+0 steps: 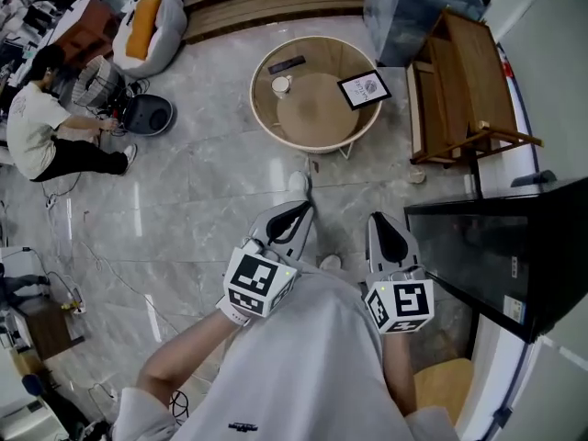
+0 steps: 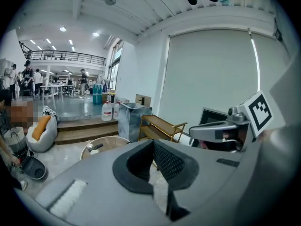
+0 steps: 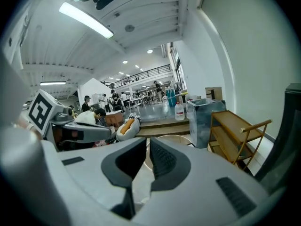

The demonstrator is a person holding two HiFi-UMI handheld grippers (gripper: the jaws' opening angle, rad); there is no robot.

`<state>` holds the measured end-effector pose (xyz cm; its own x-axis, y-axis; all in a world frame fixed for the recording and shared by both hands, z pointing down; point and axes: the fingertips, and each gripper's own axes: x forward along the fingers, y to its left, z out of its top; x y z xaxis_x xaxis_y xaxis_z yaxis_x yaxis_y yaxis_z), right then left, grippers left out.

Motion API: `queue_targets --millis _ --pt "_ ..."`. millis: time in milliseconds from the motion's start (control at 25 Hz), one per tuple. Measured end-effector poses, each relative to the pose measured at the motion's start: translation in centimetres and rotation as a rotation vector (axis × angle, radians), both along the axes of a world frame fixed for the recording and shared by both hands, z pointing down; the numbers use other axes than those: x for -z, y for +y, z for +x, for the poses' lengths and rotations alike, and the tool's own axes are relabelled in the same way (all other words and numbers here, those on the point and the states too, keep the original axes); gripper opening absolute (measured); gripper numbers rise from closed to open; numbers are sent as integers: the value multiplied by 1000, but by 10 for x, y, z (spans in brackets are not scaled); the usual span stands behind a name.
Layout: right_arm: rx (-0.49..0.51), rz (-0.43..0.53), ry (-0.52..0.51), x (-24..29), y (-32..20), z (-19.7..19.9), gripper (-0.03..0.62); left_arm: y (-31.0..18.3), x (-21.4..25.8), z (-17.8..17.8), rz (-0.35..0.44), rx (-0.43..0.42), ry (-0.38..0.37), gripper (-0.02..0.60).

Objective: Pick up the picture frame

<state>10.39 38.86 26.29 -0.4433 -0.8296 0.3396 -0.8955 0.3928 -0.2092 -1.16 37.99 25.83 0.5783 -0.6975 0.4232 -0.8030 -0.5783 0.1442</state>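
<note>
the picture frame [image 1: 364, 89] lies on the right of the round table [image 1: 317, 118], the cup [image 1: 281, 85] on its left; a wooden rack [image 1: 459, 72] stands just right of the table, a beanbag [image 1: 147, 21] far left.

Bright even daylight, fisheye-warped edges

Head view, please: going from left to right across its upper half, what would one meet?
Seated person → beanbag → cup → picture frame → wooden shelf.
</note>
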Motion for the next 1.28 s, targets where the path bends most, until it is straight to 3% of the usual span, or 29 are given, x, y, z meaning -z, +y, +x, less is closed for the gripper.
queue_targets --millis 320,640,960,1280 --pt "-52 -37 36 10 -140 -19 18 -148 15 -7 24 -106 25 3" --pt "-89 -33 91 22 -260 -57 18 -274 30 -53 38 -161 53 3" --pt "-136 -36 90 17 -327 -62 18 -346 12 -48 -1 -197 48 3" --pt "-160 -47 48 9 -360 -45 18 -380 9 -22 9 -237 20 3"
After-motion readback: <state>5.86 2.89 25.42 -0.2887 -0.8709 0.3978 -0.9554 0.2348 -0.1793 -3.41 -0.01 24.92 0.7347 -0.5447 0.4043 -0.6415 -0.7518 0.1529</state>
